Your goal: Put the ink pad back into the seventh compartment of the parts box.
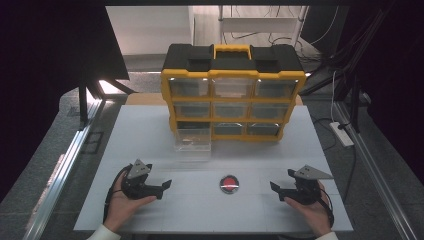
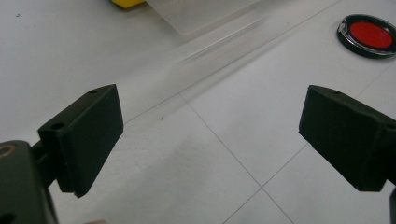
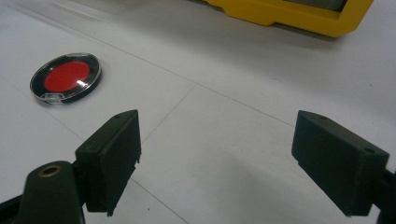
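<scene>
two grippers [image 1: 166, 186] [image 1: 274, 187] agape, one red disc [image 1: 229, 183]

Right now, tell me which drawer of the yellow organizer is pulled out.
The bottom-left drawer: clear, jutting forward onto the table, while the other eight sit flush in the organizer.

Your left gripper [image 1: 162, 189] & right gripper [image 1: 278, 191]: both matte black, w/ two blocky rectangular jaws each. Grey three-cornered plate [image 1: 138, 169] on top of left one, same plate [image 1: 312, 172] on right. Small round holes in jaw tops; brass-coloured screw hole [image 3: 49, 171] at right gripper's base. Black cable [image 1: 108, 195] loops by your left wrist. White sleeve cuffs [image 1: 101, 233] on both arms.
</scene>
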A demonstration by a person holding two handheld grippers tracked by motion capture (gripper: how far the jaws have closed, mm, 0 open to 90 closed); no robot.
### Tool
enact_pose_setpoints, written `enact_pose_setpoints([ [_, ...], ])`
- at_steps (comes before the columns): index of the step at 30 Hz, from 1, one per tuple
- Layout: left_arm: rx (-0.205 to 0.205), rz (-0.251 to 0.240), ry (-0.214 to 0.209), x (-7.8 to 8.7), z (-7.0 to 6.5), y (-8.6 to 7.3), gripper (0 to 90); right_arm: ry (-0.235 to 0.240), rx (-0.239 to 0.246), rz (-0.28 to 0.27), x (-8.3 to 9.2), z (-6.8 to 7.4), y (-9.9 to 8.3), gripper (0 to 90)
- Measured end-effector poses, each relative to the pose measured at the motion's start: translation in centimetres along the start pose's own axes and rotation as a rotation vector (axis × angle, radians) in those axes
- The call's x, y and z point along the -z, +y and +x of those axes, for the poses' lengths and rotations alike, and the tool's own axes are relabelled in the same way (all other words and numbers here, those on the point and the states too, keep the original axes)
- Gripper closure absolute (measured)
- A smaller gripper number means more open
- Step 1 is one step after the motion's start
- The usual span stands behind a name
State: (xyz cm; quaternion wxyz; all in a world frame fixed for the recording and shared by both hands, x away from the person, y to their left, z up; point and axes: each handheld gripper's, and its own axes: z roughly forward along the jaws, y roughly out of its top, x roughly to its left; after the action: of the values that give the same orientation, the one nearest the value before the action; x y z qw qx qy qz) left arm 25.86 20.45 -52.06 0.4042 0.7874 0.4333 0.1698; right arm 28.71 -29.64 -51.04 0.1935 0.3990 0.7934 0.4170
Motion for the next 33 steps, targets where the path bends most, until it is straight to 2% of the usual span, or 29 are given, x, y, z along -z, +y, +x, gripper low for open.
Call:
enact_pose_setpoints([
  [10,0.006,-0.016,0.0,0.3,0.1,0.1,6.9,-0.007,-0.004,0.006,0.0,-0.1,-0.1,16.7],
  [14,-0.006,-0.018,0.008,0.4,0.0,0.3,7.0,-0.004,-0.009,0.003,0.0,-0.2,0.0,16.9],
  [33,-0.017,-0.019,-0.039,0.4,-0.4,1.0,7.2,-0.014,-0.005,0.007,-0.1,0.0,0.0,17.2],
])
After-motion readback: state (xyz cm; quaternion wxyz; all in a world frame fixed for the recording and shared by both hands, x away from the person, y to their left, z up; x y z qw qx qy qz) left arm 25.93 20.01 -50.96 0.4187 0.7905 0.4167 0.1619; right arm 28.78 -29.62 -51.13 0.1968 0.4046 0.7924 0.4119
